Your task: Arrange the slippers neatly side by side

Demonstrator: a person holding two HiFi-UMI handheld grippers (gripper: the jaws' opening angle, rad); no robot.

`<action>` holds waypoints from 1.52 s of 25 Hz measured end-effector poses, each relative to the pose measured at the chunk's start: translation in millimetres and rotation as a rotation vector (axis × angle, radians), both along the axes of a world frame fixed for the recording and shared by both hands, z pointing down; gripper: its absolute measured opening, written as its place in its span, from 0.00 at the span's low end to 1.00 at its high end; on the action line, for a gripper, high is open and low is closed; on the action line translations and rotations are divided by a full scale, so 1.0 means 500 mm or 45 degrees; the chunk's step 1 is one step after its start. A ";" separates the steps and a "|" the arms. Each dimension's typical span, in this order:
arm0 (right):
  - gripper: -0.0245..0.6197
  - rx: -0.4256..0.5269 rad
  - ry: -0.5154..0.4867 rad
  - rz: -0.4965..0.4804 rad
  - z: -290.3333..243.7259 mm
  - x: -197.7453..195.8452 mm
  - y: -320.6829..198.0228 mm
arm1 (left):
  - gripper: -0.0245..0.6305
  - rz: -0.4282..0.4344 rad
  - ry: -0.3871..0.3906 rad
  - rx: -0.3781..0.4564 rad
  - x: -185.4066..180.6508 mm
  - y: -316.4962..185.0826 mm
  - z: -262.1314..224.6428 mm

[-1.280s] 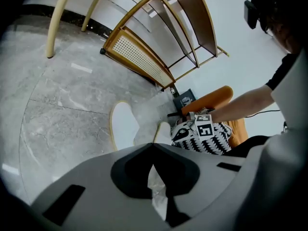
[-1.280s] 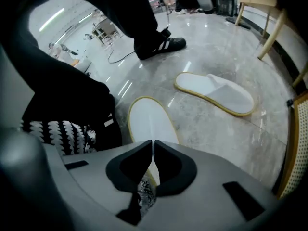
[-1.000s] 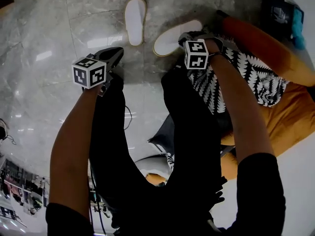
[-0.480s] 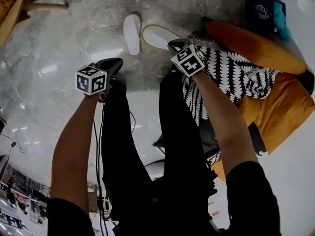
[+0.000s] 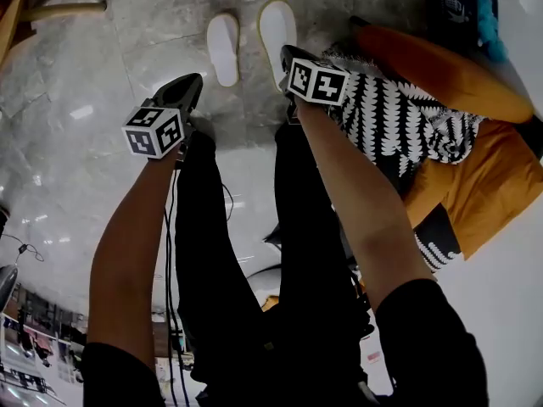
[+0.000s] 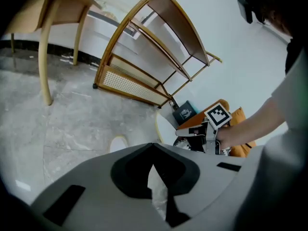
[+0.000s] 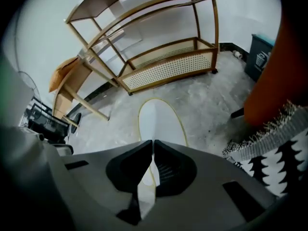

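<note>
Two white slippers show at the top of the head view. One slipper (image 5: 223, 47) lies on the grey marble floor (image 5: 76, 100). The other slipper (image 5: 277, 25) is just to its right and nearly parallel to it, with my right gripper (image 5: 287, 56) shut on its near end. In the right gripper view, this held slipper (image 7: 161, 121) shows a flat white face with a yellow rim beyond the shut right gripper (image 7: 153, 141). My left gripper (image 5: 192, 86) hangs left of the pair, shut and empty. The left gripper (image 6: 153, 144) sees the lying slipper (image 6: 118, 142).
A wooden shelf rack (image 7: 166, 64) stands beyond the slippers, with a wooden chair (image 6: 45, 42) to its left. An orange cushion (image 5: 441, 70) with a black-and-white patterned cloth (image 5: 407, 117) lies to the right, and a dark bin (image 5: 454, 11) behind it. The person's dark legs (image 5: 246, 253) fill the middle.
The right gripper has rolled and swung the held slipper from slanting rightward to pointing straight ahead beside the other one. Both grippers have moved up the head view.
</note>
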State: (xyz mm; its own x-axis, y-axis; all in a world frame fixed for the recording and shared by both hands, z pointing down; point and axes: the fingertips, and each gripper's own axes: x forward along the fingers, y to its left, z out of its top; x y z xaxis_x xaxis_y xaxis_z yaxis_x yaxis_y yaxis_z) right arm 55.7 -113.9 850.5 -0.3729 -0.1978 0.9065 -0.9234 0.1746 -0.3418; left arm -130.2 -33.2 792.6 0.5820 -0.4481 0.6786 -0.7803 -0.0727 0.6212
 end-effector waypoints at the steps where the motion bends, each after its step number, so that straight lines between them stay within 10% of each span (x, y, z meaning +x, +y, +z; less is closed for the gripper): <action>1: 0.10 -0.013 0.010 0.040 0.013 0.000 0.000 | 0.06 -0.006 -0.048 0.024 -0.007 -0.008 0.003; 9: 0.10 -0.126 0.022 0.287 0.145 -0.015 0.042 | 0.06 -0.082 -0.281 0.120 -0.078 -0.050 0.051; 38: 0.10 -0.179 0.001 0.382 0.365 -0.082 0.097 | 0.06 -0.152 -0.271 0.144 -0.152 -0.019 0.143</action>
State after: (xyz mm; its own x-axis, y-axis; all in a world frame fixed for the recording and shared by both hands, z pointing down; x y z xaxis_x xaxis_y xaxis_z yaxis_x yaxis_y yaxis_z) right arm 14.8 -65.3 1033.0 -0.3167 -0.1714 0.9329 -0.9267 -0.1538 -0.3428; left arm -206.2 -42.5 863.9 0.3701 -0.5852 0.7215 -0.8996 -0.0319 0.4356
